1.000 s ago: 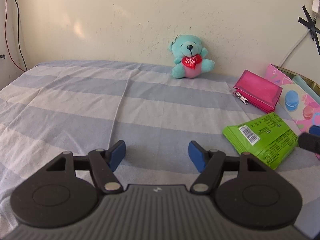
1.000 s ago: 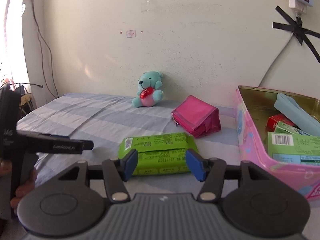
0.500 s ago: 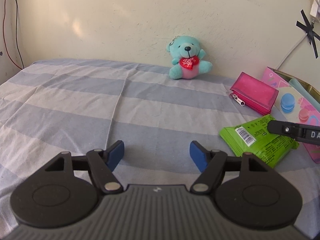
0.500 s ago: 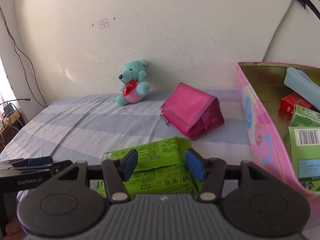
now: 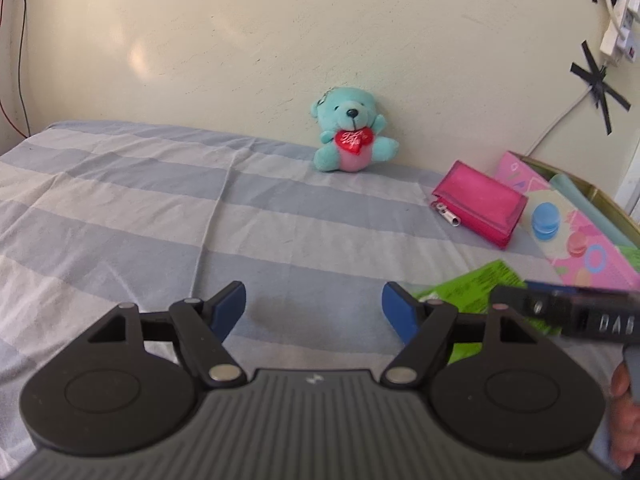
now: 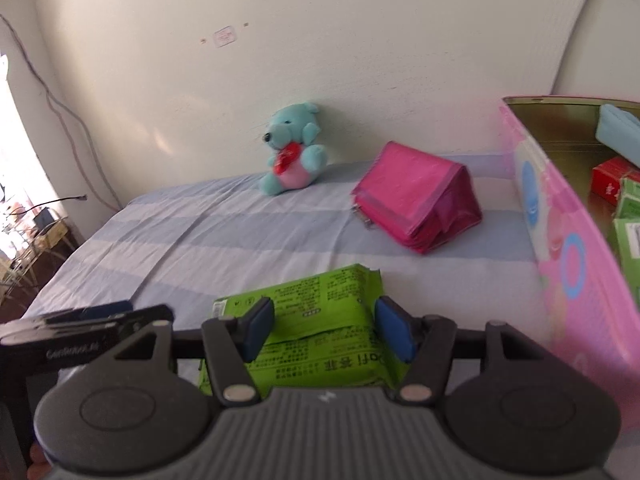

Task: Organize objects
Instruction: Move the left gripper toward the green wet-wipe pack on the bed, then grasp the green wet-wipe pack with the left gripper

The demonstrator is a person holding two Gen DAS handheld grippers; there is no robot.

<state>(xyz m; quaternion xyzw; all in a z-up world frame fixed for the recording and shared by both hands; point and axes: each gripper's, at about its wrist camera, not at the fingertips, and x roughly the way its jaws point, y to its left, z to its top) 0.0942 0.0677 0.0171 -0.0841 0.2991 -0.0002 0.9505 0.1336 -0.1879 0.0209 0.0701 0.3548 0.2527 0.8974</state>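
Observation:
A green packet lies on the striped bed sheet, also seen in the left wrist view. My right gripper is open, its blue pads on either side of the packet, just above it. My left gripper is open and empty over bare sheet, left of the packet. A pink pouch lies beyond the packet. A teal teddy bear sits against the wall. A pink tin box stands at the right, holding green boxes, a red box and a light blue case.
The cream wall closes off the back of the bed. Cables run down the wall at the right and at the far left. The right gripper's side shows at the right of the left wrist view.
My right gripper has moved forward and down until its pads straddle the green packet. My left gripper has shifted slightly and stays open.

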